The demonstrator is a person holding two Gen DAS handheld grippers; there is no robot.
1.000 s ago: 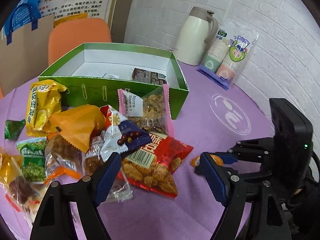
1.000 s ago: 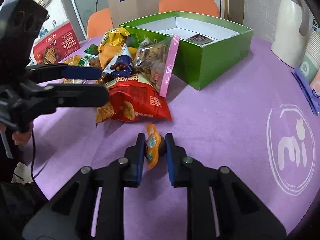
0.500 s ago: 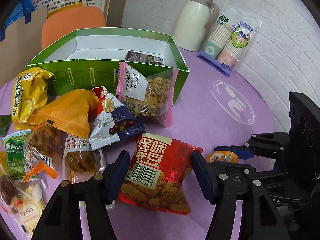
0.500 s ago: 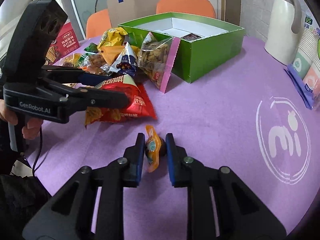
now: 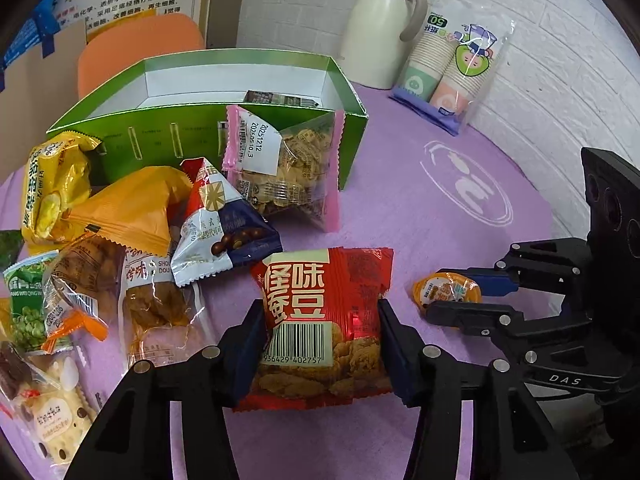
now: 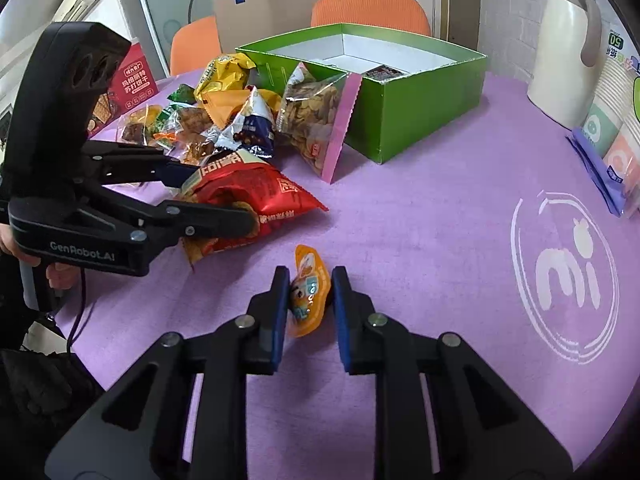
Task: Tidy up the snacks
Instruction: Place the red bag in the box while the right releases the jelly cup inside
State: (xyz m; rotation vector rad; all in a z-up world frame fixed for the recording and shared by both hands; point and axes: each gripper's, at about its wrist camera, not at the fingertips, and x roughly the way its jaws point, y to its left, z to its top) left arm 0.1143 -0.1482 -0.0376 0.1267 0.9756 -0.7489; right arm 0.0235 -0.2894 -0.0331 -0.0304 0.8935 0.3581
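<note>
A red snack bag [image 5: 320, 280] lies on the purple tablecloth, in front of the green box [image 5: 160, 148]. My left gripper [image 5: 320, 312] has a finger pressed against each side of the bag, which bulges between them; the right wrist view shows the same grip [image 6: 218, 200] on the red bag [image 6: 248, 188]. To its right, my right gripper [image 6: 310, 280] is shut on a small orange jelly cup [image 6: 310, 292], held low over the cloth. The left wrist view shows that cup [image 5: 446, 290] between the right gripper's fingertips [image 5: 440, 294]. The green box [image 6: 420, 112] holds one dark packet.
A pink-edged clear bag [image 5: 288, 172] leans on the box front. Several more snack packs [image 5: 120, 220] are heaped at the left. A cream kettle [image 5: 380, 28] and a pack of paper cups [image 5: 456, 76] stand at the back right. Orange chairs [image 6: 368, 8] stand behind the table.
My left gripper has moved forward over the red bag and its fingers have narrowed onto the bag's sides. The right gripper still holds the jelly cup and has barely moved.
</note>
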